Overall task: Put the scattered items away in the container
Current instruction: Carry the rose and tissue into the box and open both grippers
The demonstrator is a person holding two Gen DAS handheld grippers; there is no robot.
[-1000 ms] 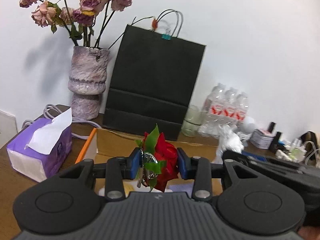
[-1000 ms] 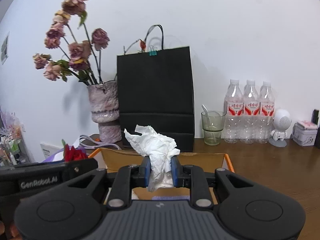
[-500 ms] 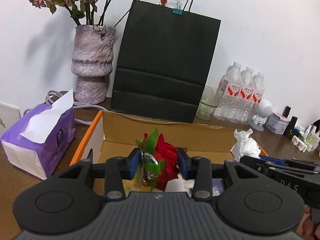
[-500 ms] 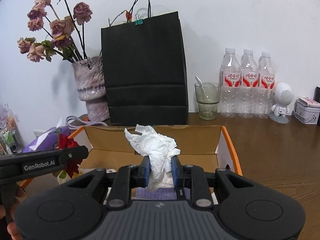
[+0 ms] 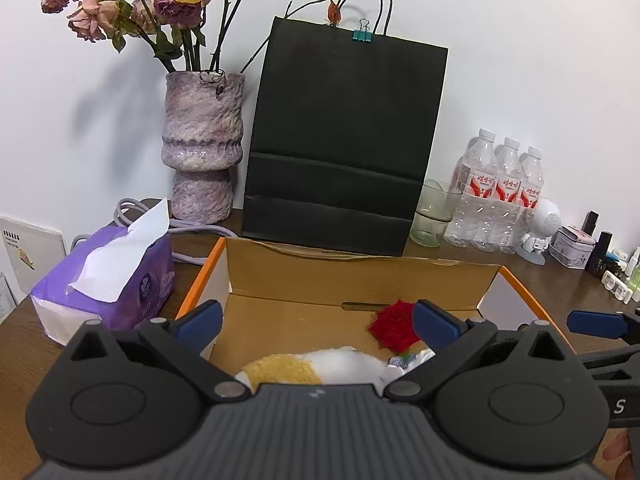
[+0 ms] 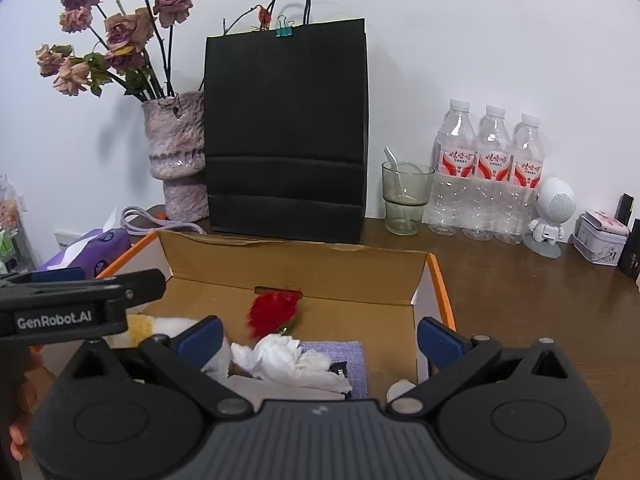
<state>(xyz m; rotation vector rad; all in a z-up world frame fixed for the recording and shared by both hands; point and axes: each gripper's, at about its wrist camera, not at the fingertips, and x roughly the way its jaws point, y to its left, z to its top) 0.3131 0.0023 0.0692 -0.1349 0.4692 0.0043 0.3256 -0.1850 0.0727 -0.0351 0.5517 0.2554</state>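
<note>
An open cardboard box with orange edges stands on the wooden table. A red fabric rose lies inside it by the far wall. A crumpled white tissue lies in the box on a purple cloth. A white and yellow plush item also lies inside. My left gripper is open and empty above the box's near side. My right gripper is open and empty above the tissue.
A black paper bag and a vase of dried roses stand behind the box. A purple tissue pack sits left. A glass, water bottles, a small white robot figure and a tin stand right.
Both grippers have opened over the box. The rose has dropped from the left gripper and the tissue from the right; both now lie inside the box.
</note>
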